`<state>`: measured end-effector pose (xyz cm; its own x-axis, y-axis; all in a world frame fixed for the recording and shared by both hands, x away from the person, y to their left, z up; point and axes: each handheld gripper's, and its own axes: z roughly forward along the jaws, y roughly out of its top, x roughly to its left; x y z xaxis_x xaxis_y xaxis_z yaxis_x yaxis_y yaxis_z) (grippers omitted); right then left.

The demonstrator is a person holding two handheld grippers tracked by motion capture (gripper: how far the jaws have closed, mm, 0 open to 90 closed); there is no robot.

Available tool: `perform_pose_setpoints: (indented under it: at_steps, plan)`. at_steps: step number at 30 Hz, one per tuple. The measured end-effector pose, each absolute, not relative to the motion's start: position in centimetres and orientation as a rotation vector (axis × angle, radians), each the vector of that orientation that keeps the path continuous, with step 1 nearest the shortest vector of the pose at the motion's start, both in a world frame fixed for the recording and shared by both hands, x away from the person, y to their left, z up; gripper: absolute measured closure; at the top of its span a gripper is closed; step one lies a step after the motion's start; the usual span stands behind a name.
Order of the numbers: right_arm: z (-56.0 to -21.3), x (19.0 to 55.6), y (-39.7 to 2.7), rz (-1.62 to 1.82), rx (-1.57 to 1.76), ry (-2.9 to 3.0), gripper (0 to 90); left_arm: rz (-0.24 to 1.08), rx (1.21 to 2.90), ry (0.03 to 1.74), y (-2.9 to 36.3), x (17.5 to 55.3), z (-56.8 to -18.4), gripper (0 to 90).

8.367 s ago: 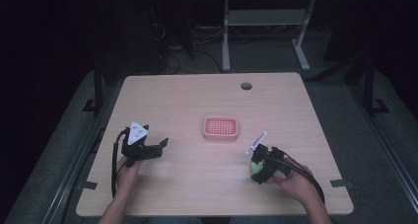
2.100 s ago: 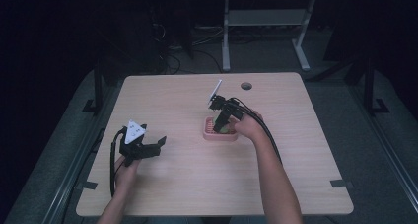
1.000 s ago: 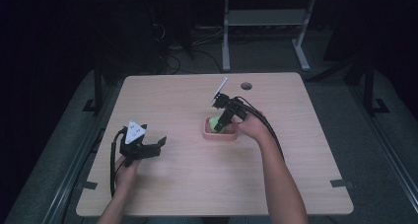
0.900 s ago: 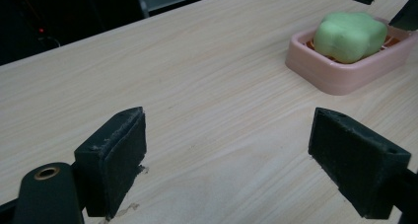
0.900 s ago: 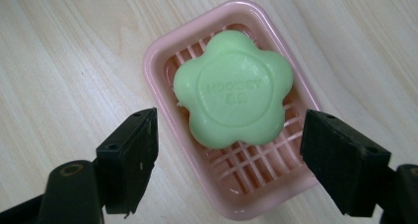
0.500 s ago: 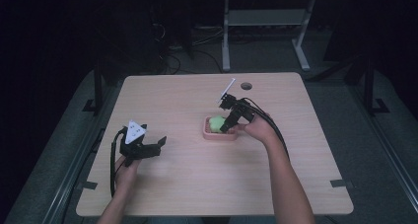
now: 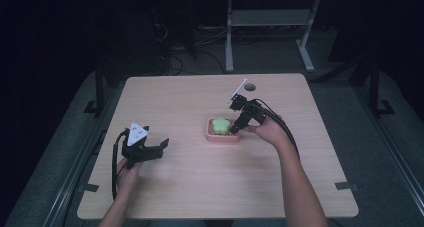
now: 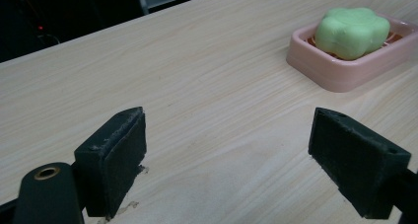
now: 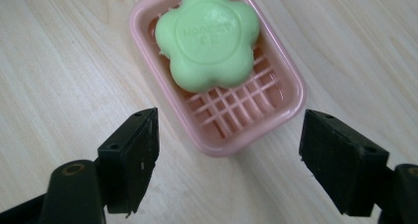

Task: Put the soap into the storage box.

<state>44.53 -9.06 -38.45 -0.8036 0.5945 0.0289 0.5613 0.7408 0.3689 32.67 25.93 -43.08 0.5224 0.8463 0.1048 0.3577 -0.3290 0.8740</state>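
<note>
A green flower-shaped soap (image 9: 208,37) lies in a pink slatted soap dish (image 9: 288,93) near the middle of the wooden table (image 7: 200,187). In the high view the soap (image 7: 220,125) fills the left part of the dish (image 7: 223,137). My right gripper (image 9: 226,165) hovers open just off the dish's near end, nothing between its jaws; in the high view it (image 7: 235,128) is at the dish's right side. My left gripper (image 7: 161,146) rests open on the table at the left, pointing toward the dish (image 8: 340,71) and soap (image 8: 351,31).
A round cable hole (image 7: 249,87) sits near the table's far edge. Beyond the table, a desk frame (image 7: 270,22) and cables lie on the dark floor.
The right gripper carried the green soap from the table's right side to the dish, let go of it there and opened, then drew back slightly right. The left gripper stayed still.
</note>
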Motion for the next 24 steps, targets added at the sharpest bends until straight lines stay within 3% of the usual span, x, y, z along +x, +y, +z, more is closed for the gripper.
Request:
perform_pose_setpoints:
  at_steps: [24]
  plan:
    - [-39.2,41.7,-14.0,0.597,1.060,2.809,22.5,0.718,1.913,0.982,25.8,32.7,-43.2,14.3]
